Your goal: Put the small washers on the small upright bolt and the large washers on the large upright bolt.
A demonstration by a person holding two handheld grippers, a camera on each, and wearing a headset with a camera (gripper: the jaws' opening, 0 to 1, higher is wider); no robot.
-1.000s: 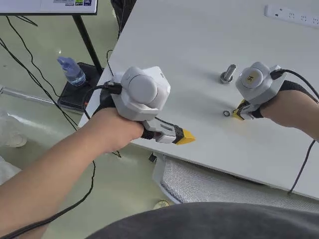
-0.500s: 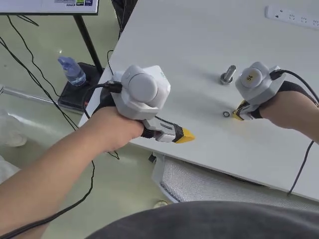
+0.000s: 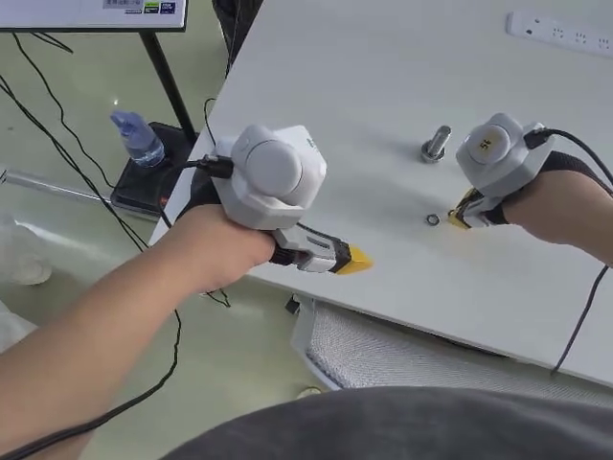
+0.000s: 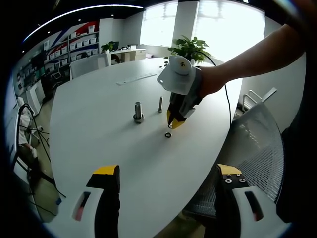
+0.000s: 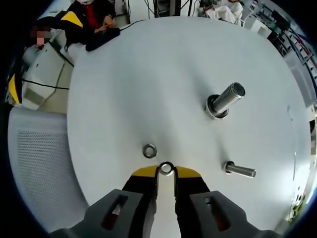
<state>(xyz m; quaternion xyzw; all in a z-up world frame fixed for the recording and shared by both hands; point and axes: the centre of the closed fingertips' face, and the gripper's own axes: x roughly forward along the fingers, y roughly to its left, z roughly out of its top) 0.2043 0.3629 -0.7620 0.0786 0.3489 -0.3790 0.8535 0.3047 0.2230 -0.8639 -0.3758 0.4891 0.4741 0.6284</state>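
What we count

We see one large bolt (image 5: 225, 100), one small bolt (image 5: 240, 170), one loose washer (image 5: 149, 150), one held washer (image 5: 166, 168), a left gripper (image 4: 167, 171) and a right gripper (image 5: 166, 173): two of each.

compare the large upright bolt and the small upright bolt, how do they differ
Thickness: the large bolt has a much thicker shank than the small bolt.
Base: the large bolt sits on a wide round base; the small bolt's base is narrow.
Place: the small bolt stands nearer the right gripper, whose jaws pinch a washer; the large bolt stands farther off.
Both are silvery metal and stand upright on the white table.
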